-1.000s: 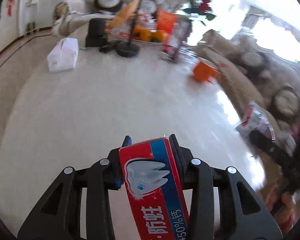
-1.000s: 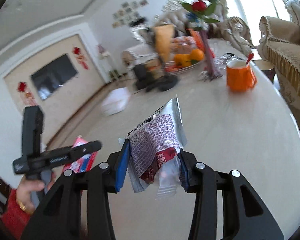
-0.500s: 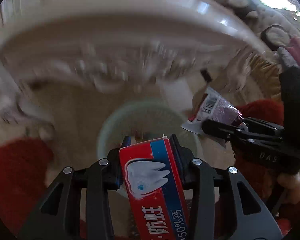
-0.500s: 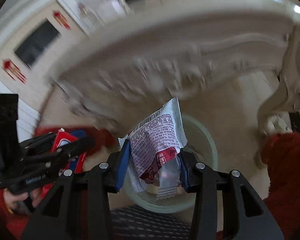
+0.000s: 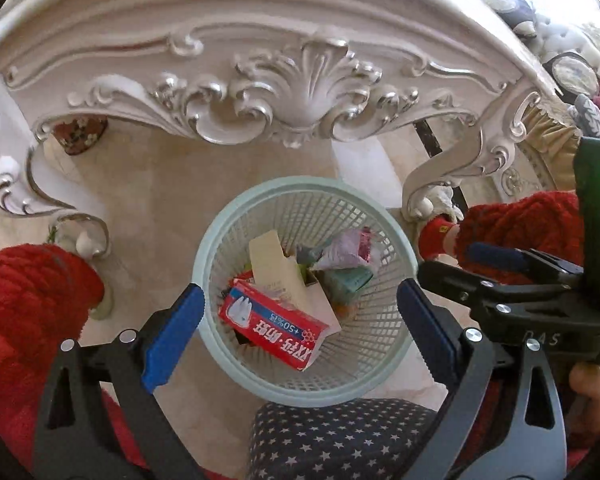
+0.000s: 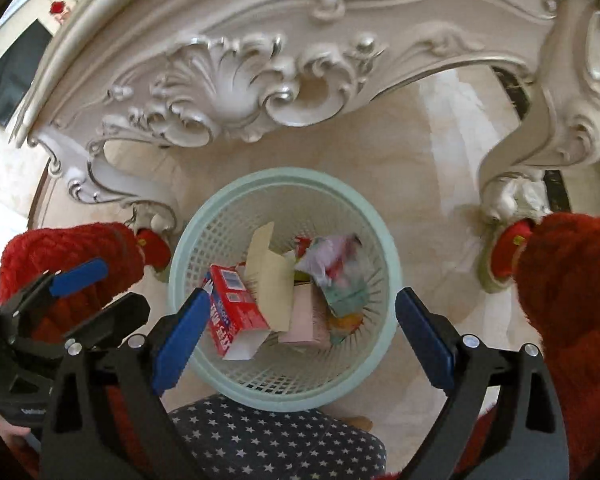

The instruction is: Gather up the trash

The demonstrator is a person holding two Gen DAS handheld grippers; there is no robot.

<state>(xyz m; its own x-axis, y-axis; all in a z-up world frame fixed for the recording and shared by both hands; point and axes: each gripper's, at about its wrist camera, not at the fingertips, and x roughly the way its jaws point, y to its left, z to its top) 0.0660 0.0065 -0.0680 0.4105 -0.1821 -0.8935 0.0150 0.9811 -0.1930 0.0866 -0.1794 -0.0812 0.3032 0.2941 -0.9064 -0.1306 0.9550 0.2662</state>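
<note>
A pale green mesh waste basket [image 5: 220, 240] stands on the floor below both grippers; it also shows in the right wrist view [image 6: 380, 216]. In it lie the red and blue toothpaste box [image 5: 276, 330], also seen in the right wrist view [image 6: 234, 312], the silver snack wrapper [image 5: 346, 252], blurred in the right wrist view [image 6: 332, 260], a cream carton [image 5: 274, 268] and other trash. My left gripper [image 5: 300, 332] is open and empty above the basket. My right gripper [image 6: 298, 330] is open and empty above it too, and shows in the left wrist view [image 5: 492, 264].
The ornate white carved table apron [image 5: 292, 92] and its curled legs [image 5: 432, 184] rise just behind the basket. Red fuzzy sleeves or slippers [image 5: 32, 292] flank it. A navy star-patterned cushion [image 5: 340, 436] lies at the near edge. The floor is beige tile.
Both grippers swung down from the tabletop to above the basket and opened. The toothpaste box and the snack wrapper have dropped into the basket.
</note>
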